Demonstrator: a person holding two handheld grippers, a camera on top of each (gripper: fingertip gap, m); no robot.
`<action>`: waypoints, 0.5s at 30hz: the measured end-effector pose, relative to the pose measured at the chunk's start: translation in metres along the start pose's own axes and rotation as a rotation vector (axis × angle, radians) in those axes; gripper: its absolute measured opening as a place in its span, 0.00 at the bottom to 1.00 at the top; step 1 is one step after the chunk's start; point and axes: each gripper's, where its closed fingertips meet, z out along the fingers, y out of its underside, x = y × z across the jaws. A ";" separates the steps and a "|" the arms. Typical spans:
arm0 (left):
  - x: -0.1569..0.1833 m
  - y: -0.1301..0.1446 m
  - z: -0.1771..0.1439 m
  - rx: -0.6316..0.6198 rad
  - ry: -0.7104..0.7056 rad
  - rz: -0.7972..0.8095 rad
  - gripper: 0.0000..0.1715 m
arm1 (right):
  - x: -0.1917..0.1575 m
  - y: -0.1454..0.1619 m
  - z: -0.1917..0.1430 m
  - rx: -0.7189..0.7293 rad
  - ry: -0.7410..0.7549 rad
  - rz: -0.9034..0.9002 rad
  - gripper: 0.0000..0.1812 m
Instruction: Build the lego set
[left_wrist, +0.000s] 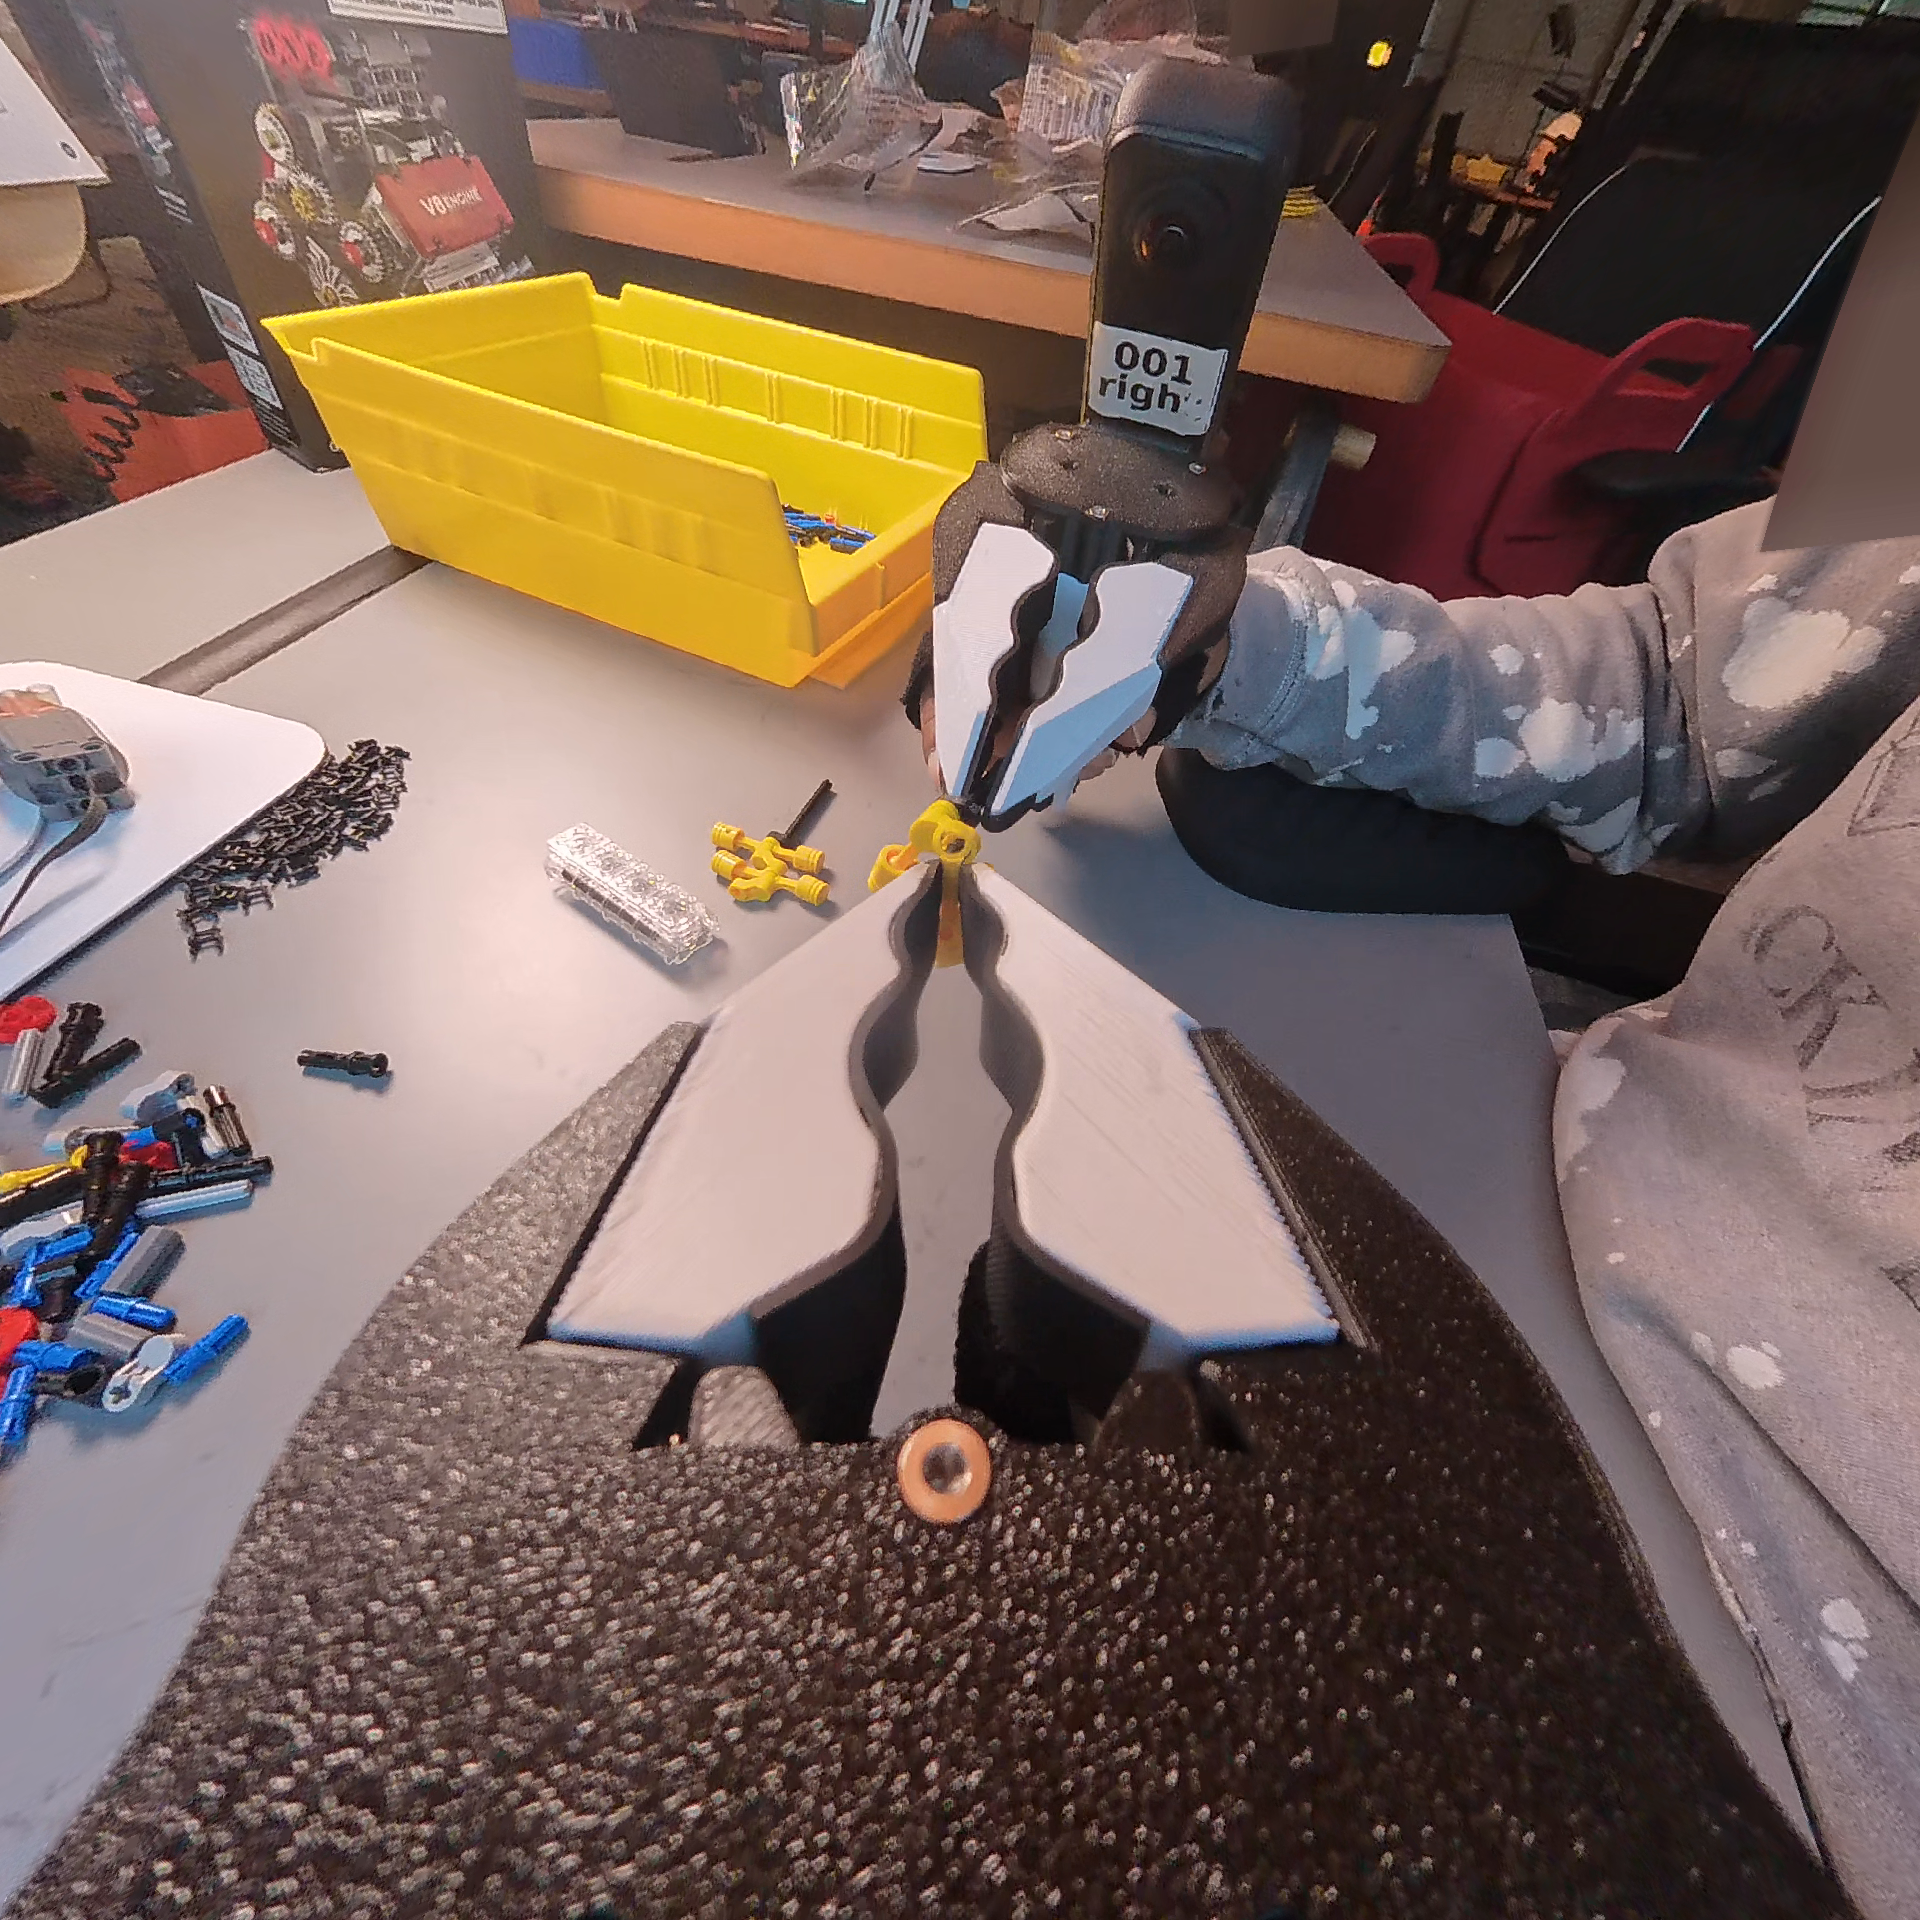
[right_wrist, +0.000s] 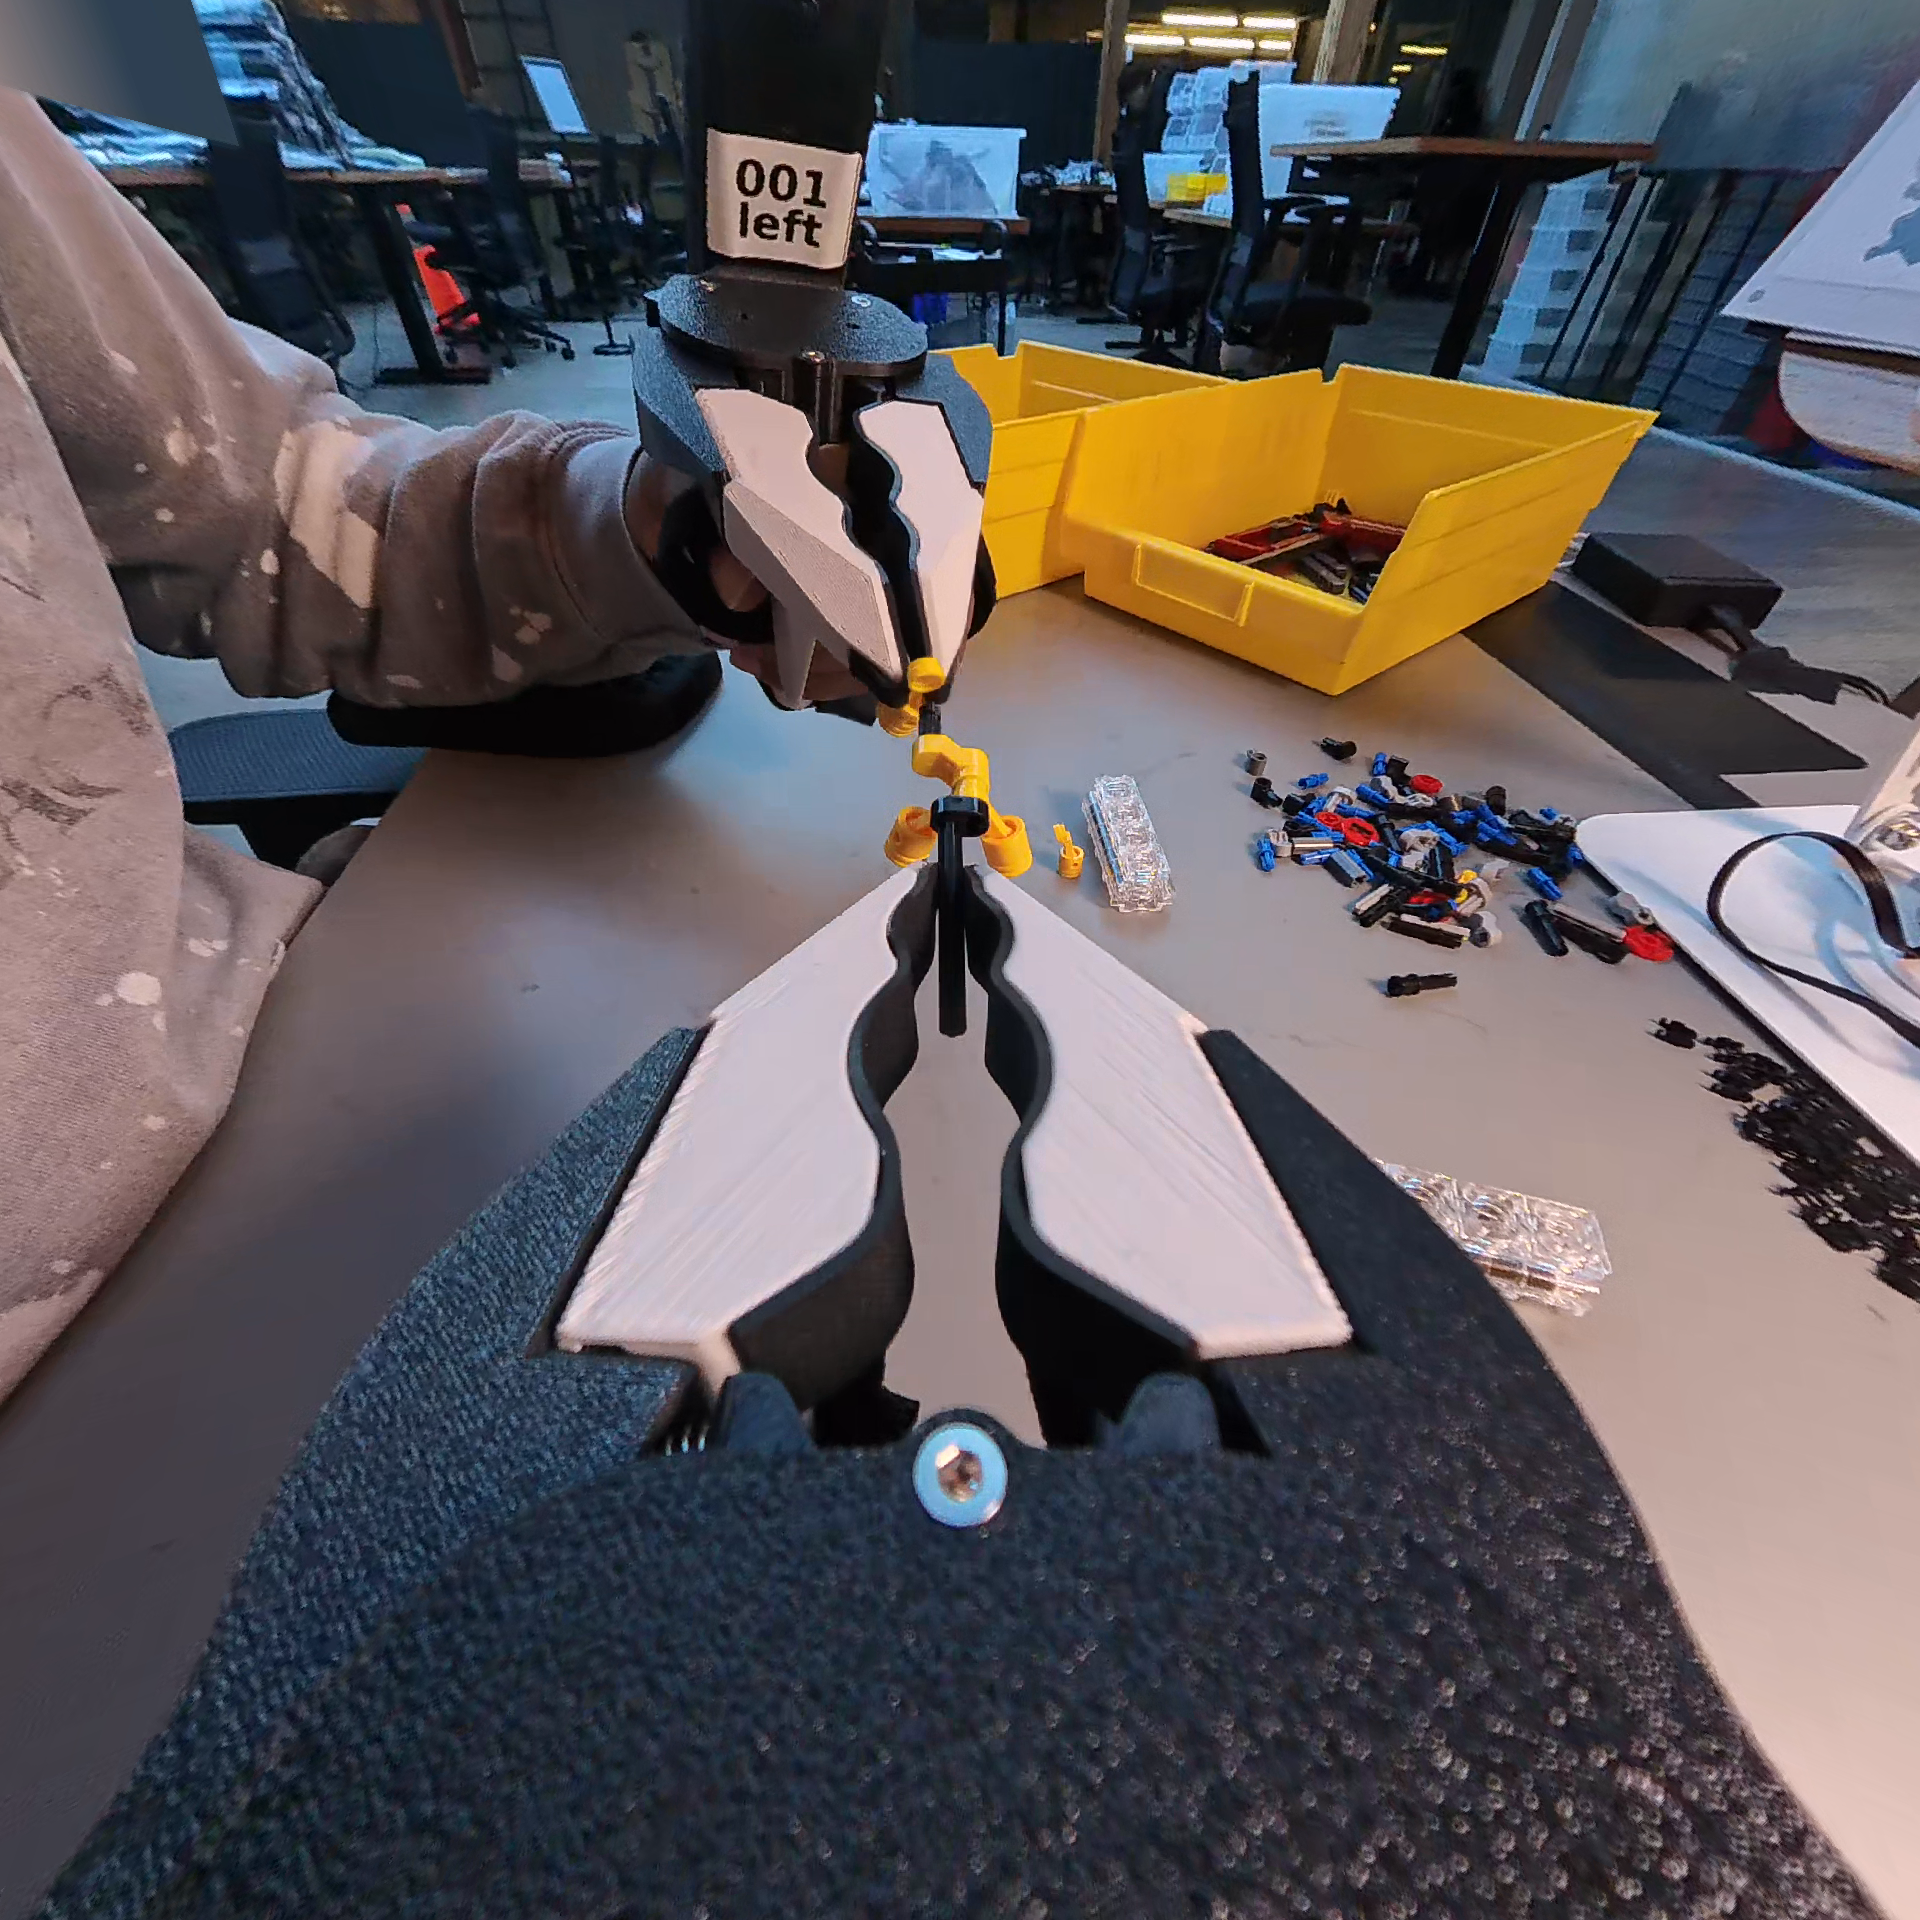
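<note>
My left gripper (left_wrist: 945, 881) is shut on a yellow piece (left_wrist: 948, 925) whose stem runs back between the fingers. My right gripper (right_wrist: 945, 883) is shut on a black axle (right_wrist: 951, 956). The two grippers meet tip to tip just above the grey table (left_wrist: 520, 748). A small yellow connector cluster (left_wrist: 935, 836) sits between them. In the right wrist view the left gripper (right_wrist: 914, 681) holds its yellow part (right_wrist: 920, 675) just above the axle's tip and more yellow connectors (right_wrist: 951, 764). The right gripper (left_wrist: 971, 816) comes down from above in the left wrist view.
A separate yellow connector assembly (left_wrist: 769, 868) and a clear brick (left_wrist: 631, 906) lie close by. A yellow bin (left_wrist: 623, 488) stands behind, and loose parts (left_wrist: 94, 1247), black pins (left_wrist: 291, 831) and a white board (left_wrist: 156, 810) lie at the left. A sleeved arm (left_wrist: 1455, 686) rests at the right. The grippers' ends are close to 4 centimetres from one another.
</note>
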 end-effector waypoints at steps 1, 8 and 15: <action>0.000 -0.001 0.000 0.006 0.002 -0.005 0.02 | 0.000 -0.001 0.000 0.005 -0.001 0.002 0.02; 0.002 -0.001 0.001 0.021 0.015 -0.024 0.02 | -0.001 -0.009 -0.003 0.051 -0.012 0.013 0.02; 0.005 -0.009 0.002 0.084 0.069 -0.138 0.01 | -0.002 -0.013 -0.003 0.063 -0.004 0.000 0.02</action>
